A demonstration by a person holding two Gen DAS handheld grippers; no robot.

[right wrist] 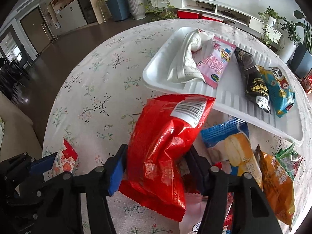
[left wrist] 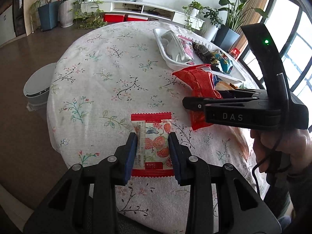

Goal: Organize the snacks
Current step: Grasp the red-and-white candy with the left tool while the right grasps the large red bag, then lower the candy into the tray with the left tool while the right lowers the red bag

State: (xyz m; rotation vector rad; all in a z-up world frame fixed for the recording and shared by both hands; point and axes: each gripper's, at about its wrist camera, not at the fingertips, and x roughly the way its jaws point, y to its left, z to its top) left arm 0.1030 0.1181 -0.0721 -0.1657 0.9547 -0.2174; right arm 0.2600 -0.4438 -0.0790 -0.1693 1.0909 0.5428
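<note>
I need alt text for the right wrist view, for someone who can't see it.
The right claw straddles a big red snack bag lying on the floral tablecloth. Behind it, a white tray holds four snack packets; more packets lie at right, and the left claw grips a strawberry-print packet.

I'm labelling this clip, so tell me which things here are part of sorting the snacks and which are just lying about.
Part of the job: white tray, red bag, strawberry packet, blue packet, orange packet, left gripper, right gripper.

Just around: potted plants, shelf unit, red boxes, floor robot.
</note>
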